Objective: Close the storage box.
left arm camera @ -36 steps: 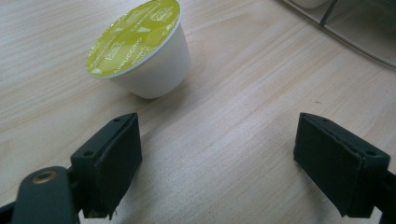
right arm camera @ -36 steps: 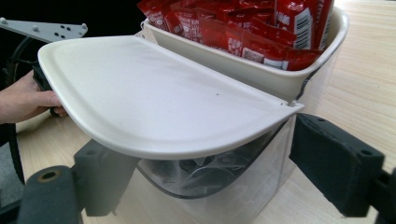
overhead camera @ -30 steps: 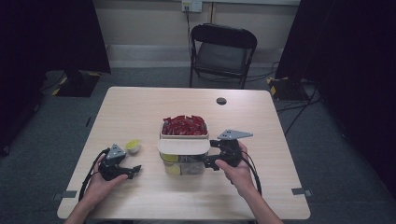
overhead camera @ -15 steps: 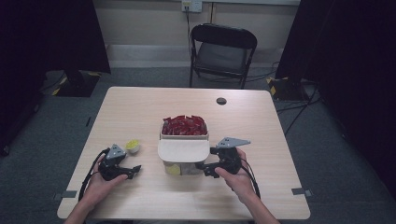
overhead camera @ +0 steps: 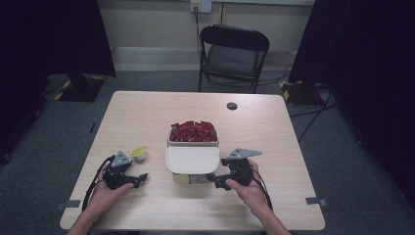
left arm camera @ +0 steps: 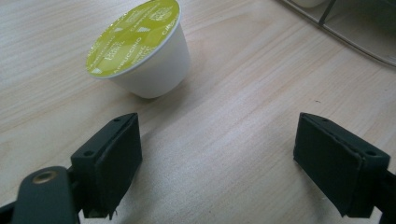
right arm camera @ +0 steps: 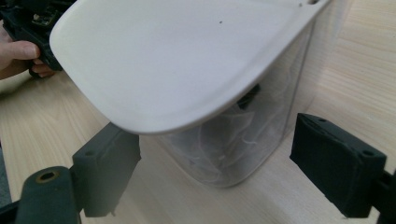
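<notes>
Jaws of the left gripper point(left arm camera: 219, 158) stand wide apart with nothing but bare wood between them; it rests low over the table point(overhead camera: 147, 112) near the front left, held in the person's left hand point(overhead camera: 105, 193). Just ahead of its left jaw, apart from it, sits a small white coffee pod point(left arm camera: 142, 51) with a yellow-green foil top, tilted on its side. In the high view the pod point(overhead camera: 139, 153) lies between the gripper point(overhead camera: 138, 178) and the clear container point(overhead camera: 192, 161).

Right gripper point(right arm camera: 217, 163) is likewise spread wide and holds nothing. Its jaws flank the lower part of the container's clear wall point(right arm camera: 243, 140), which stands between them without touching either. A white lid point(right arm camera: 187, 60) hangs over that wall, tipped toward the camera. From above, the right gripper point(overhead camera: 211, 179) sits just beside the container's right front corner, and red packets point(overhead camera: 192, 131) fill the rear section of the container.
</notes>
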`<state>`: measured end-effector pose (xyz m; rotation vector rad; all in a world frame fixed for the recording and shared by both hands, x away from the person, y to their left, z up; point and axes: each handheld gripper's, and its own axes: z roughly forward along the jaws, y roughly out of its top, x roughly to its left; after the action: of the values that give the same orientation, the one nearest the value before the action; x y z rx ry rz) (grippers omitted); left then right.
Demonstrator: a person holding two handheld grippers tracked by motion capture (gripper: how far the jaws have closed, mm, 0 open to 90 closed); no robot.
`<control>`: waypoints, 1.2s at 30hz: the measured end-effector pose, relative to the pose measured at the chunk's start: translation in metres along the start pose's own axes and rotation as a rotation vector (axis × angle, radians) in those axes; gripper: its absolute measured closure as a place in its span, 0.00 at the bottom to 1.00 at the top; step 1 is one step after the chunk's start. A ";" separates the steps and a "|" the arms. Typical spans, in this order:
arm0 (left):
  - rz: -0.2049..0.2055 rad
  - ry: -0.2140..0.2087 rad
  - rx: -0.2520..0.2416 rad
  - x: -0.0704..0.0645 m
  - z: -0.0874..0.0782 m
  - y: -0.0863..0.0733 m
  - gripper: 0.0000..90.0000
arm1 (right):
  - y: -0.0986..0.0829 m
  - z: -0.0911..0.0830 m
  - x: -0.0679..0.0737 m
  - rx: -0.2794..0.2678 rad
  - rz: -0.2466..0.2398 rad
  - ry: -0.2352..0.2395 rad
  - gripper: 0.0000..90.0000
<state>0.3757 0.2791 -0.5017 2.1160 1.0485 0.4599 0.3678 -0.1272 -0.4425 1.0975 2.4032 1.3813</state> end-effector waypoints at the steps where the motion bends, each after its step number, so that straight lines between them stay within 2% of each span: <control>1: 0.000 0.000 0.000 0.000 0.000 0.000 0.16 | 0.000 -0.001 -0.001 0.000 0.000 -0.002 0.17; 9: 0.000 0.000 0.000 0.000 0.000 0.000 0.16 | -0.006 -0.015 -0.007 -0.009 0.015 -0.026 0.17; 19: 0.001 0.000 0.000 0.000 0.000 0.000 0.16 | -0.007 -0.037 -0.024 -0.046 0.051 -0.085 0.17; 26: 0.000 0.000 0.000 0.000 0.000 0.000 0.16 | -0.004 -0.050 -0.040 -0.081 0.078 -0.149 0.17; 27: 0.000 0.000 0.000 0.000 0.000 0.000 0.16 | -0.005 -0.053 -0.048 -0.081 0.090 -0.175 0.17; 30: 0.000 0.001 0.000 0.000 0.000 0.000 0.16 | -0.007 -0.055 -0.059 -0.064 0.096 -0.217 0.17; 36: -0.005 0.007 -0.001 0.001 0.000 0.000 0.16 | -0.018 -0.057 -0.087 -0.043 0.156 -0.285 0.17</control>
<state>0.3761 0.2796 -0.5017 2.1114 1.0573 0.4657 0.3941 -0.2295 -0.4428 1.3916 2.1174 1.2166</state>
